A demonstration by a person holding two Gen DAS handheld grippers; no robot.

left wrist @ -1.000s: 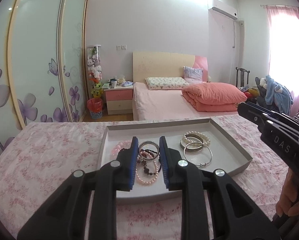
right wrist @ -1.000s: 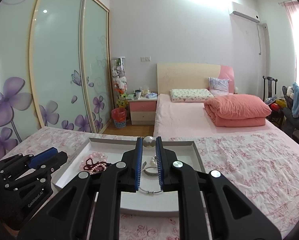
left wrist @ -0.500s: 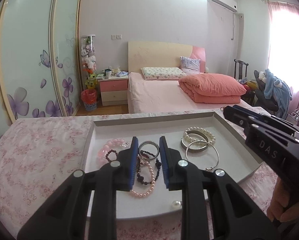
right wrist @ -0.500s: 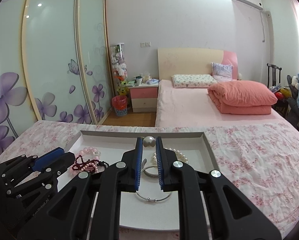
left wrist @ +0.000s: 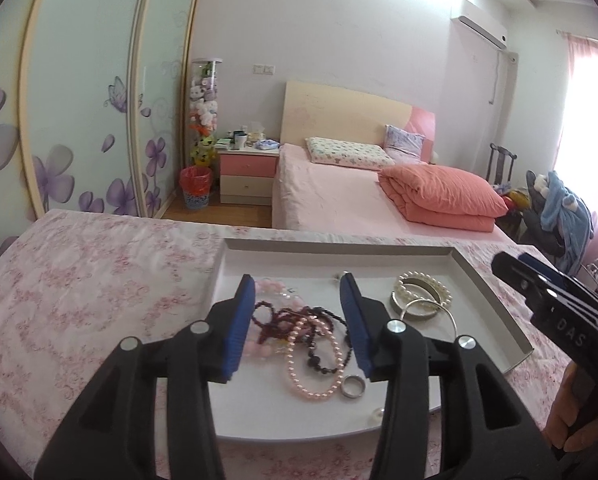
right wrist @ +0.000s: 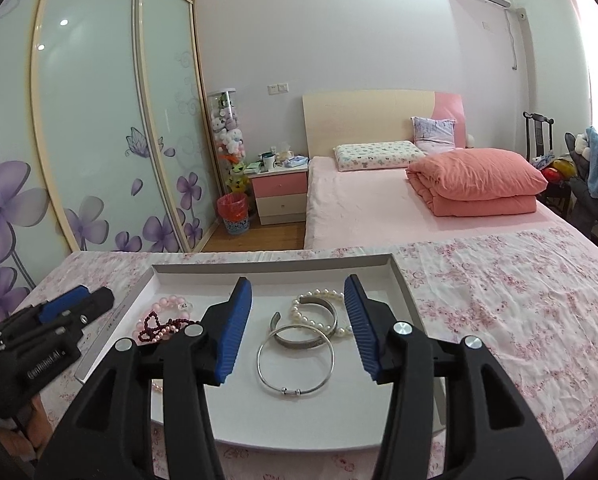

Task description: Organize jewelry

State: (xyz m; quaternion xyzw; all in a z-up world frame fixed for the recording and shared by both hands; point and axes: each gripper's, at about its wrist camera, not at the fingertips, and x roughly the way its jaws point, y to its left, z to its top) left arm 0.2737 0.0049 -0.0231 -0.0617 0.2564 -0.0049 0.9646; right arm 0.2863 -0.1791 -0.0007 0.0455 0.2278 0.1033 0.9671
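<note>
A shallow grey tray lies on a pink flowered cloth, and all the jewelry sits inside it. The left gripper hangs over the tray's left half with its blue-padded fingers spread wide, holding nothing — between them lies a tangle of bead bracelets: dark red and black strands, a pale pink one, and a loop of pink pearls. A small silver ring rests on the tray floor just beside that loop, near the right finger. The right gripper is likewise wide open and empty over the tray's right half. Between its fingers lie a thin silver bangle and, just behind and overlapping it, a wide open silver cuff, with a white pearl bracelet looped around the cuff. In the right wrist view the bead tangle lies to the left, partly hidden by the left finger. Beyond the cloth stands a bed with a folded salmon quilt.
</note>
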